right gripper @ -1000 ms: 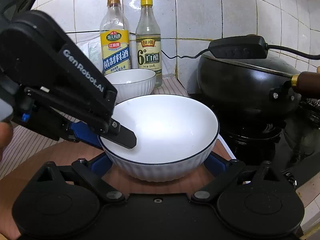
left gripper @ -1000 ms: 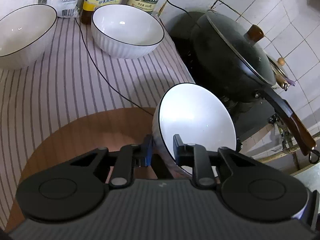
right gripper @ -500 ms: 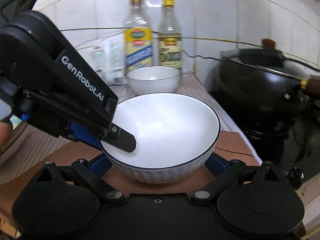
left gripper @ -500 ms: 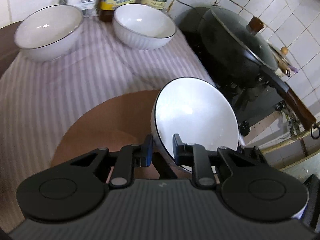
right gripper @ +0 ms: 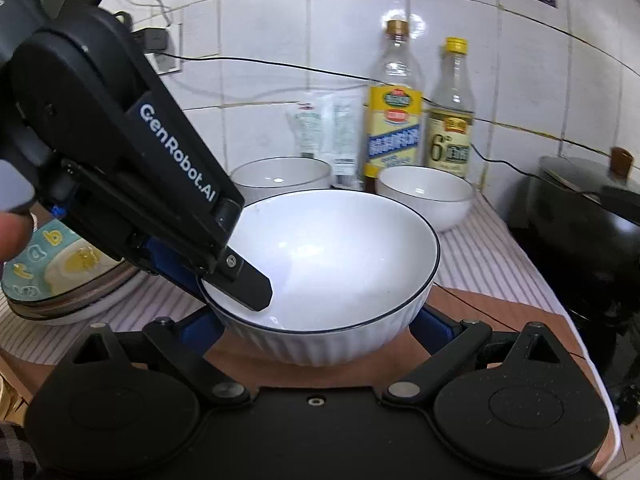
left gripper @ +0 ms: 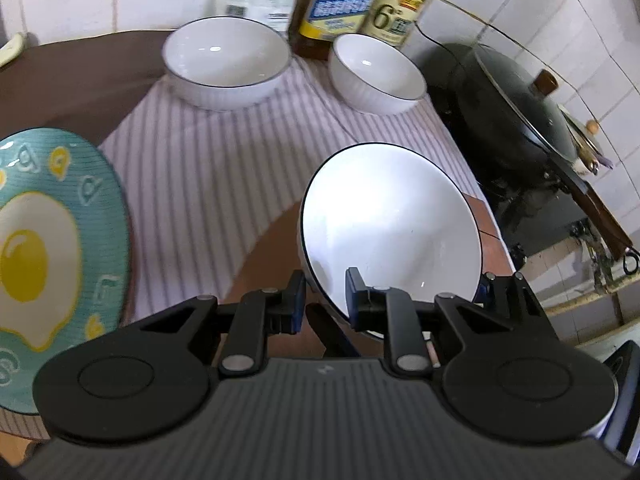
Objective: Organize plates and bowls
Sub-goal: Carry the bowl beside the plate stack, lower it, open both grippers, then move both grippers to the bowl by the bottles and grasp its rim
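Black grippers (right gripper: 236, 276), blue-padded fingers (left gripper: 297, 300), "GenRobot.AI" lettering

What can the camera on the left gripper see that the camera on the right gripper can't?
Only the left wrist view shows the fried-egg plate's whole face and the wok's long handle. Only the right wrist view shows the wall socket, the whole bottles with their caps, and the left gripper pinching the rim. Both show the held white bowl, two more white bowls on the striped cloth, and the lidded wok.
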Demonstrator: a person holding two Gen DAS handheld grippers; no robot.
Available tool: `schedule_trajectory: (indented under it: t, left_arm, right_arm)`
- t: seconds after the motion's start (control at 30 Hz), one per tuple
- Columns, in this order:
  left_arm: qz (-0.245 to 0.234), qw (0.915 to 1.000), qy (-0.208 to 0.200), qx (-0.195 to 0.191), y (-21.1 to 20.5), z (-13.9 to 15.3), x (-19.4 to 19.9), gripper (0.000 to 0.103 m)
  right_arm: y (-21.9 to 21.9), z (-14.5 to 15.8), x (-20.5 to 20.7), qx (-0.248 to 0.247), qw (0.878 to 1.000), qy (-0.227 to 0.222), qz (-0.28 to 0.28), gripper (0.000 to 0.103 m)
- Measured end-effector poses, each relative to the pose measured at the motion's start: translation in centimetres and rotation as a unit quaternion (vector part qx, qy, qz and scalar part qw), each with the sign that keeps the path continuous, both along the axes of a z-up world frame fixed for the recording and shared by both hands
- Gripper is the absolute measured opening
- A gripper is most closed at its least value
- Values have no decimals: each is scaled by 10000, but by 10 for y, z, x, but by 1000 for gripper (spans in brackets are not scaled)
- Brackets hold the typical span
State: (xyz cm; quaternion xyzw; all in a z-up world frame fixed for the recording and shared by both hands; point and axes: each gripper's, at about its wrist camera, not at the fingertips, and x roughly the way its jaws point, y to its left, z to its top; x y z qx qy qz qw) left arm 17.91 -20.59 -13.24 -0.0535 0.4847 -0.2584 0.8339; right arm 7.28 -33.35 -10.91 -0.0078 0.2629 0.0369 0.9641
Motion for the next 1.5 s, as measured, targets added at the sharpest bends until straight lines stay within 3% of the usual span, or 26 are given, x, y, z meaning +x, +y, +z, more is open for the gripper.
schedule_trajectory:
  t: [0.2, 0.43, 0.63, 0.9, 1.03, 1.17, 1.27, 1.5]
  left_arm:
    - [163, 9995, -85, 258, 7, -4, 4, 19]
    - [284, 9988, 109, 380, 9, -17, 10, 19]
    - [282, 9989, 119, 351, 11, -22, 9, 20]
    - [230, 9996, 122, 86, 27, -8, -2, 24]
    - [205, 9998, 19, -4, 39, 9, -8, 26]
    - [201, 9997, -36, 116, 49, 23, -12, 37]
    - [219, 9993, -98, 294, 54, 32, -16, 40]
    - [319, 9985, -214, 385, 70, 54, -20, 47]
  right_arm:
    - [7, -6, 12, 176, 9997, 58, 160, 100]
    - [8, -20, 22, 403, 9985, 288, 232, 100]
    - [16, -20, 18, 251, 9988, 412, 89, 99]
    - [24, 6, -7, 24, 9986, 513, -107, 99]
    - [23, 26, -13, 180, 9979, 601, -140, 99]
    - [21, 42, -13, 552, 9959, 674, -250, 99]
    - [22, 53, -14, 785, 9940, 702, -291, 99]
    - [25, 86, -18, 798, 9942, 528, -484, 99]
